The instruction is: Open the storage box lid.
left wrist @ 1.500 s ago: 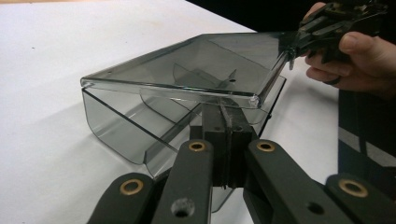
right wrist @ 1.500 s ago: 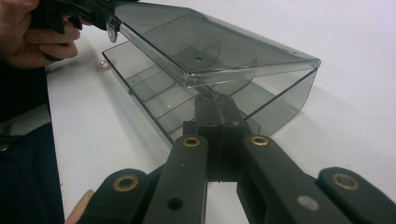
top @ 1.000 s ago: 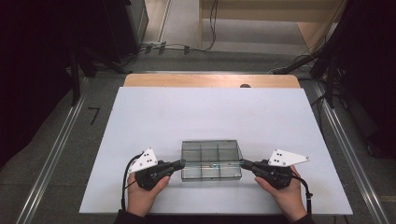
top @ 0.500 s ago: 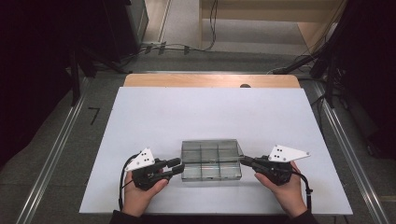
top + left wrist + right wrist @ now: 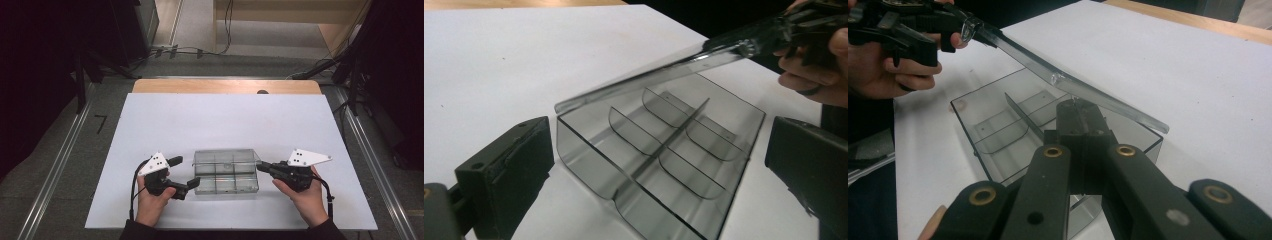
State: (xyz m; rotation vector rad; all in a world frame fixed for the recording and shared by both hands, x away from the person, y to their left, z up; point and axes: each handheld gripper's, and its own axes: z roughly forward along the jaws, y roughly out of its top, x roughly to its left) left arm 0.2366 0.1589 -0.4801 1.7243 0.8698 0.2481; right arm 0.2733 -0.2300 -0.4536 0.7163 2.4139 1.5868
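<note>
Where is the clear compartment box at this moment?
In the high view, the clear compartment box sits near the front edge of the white table, between the left gripper and the right gripper.

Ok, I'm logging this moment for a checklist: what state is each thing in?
clear divided box: resting on the table, compartments empty.
lid: lifted partway, tilted.
left gripper: open; jaws have just been opening, the box's end between them, not pressed.
right gripper: shut on the lid's end.
</note>
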